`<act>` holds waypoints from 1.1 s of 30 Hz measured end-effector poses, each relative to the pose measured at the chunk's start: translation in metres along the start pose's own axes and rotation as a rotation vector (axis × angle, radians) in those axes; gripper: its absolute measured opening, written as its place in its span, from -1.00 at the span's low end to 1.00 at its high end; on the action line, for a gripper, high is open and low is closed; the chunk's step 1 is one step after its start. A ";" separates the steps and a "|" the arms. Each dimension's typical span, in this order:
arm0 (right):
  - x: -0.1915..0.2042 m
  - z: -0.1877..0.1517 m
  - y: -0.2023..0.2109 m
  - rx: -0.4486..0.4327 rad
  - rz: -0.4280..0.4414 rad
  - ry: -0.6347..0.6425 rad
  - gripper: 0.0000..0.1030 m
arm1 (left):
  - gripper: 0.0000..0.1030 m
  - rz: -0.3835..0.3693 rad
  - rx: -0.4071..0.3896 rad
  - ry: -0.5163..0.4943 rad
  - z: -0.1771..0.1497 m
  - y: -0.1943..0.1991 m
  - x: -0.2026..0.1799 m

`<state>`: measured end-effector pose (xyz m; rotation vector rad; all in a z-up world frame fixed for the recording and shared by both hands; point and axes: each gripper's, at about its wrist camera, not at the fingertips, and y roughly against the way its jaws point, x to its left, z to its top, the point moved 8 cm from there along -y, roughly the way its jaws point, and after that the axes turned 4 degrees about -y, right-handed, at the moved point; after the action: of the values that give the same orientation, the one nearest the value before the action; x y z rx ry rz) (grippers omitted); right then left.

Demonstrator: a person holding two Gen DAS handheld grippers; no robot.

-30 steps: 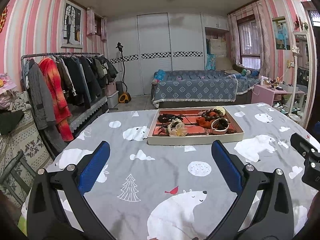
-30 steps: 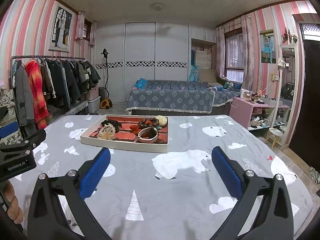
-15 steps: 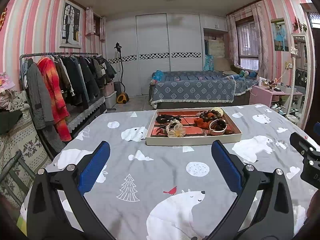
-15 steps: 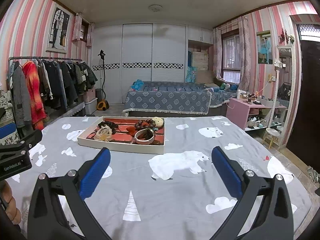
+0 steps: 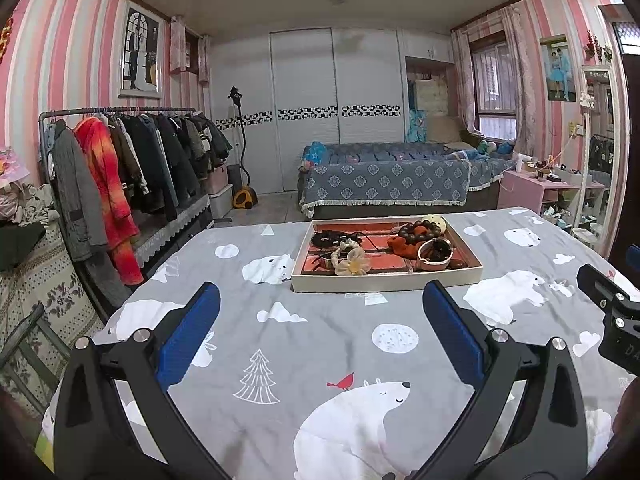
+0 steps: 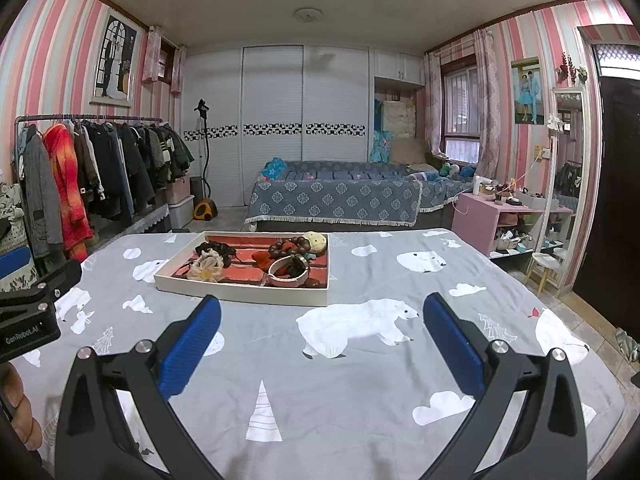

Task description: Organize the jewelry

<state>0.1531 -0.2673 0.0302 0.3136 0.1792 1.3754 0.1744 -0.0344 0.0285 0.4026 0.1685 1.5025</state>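
A cream tray (image 5: 384, 282) with a red lining sits on the far part of the table; it also shows in the right wrist view (image 6: 240, 292). It holds a pale flower hair tie (image 5: 352, 262), dark wooden beads (image 5: 418, 231), a black hair tie (image 5: 330, 237) and a white bangle (image 5: 434, 258). My left gripper (image 5: 320, 336) is open and empty above the tablecloth, short of the tray. My right gripper (image 6: 320, 340) is open and empty, to the right of the tray's near edge.
The table wears a grey polar-bear cloth (image 5: 280, 344). A clothes rack (image 5: 120, 172) stands to the left, a bed (image 5: 384, 184) behind, a pink side table (image 6: 500, 216) to the right. The right gripper's body (image 5: 612, 316) shows at the left wrist view's right edge.
Both grippers have drifted back slightly from the tray and stay open. Nothing in the tray has moved.
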 end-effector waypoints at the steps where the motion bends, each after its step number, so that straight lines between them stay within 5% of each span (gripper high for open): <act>1: 0.000 0.000 0.000 0.001 0.000 0.000 0.92 | 0.90 -0.001 0.002 -0.002 0.000 0.000 0.000; 33: -0.001 -0.001 -0.001 0.003 -0.005 0.002 0.92 | 0.91 -0.018 0.009 -0.008 -0.001 0.000 0.003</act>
<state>0.1538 -0.2681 0.0284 0.3142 0.1837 1.3707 0.1746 -0.0311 0.0283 0.4131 0.1724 1.4828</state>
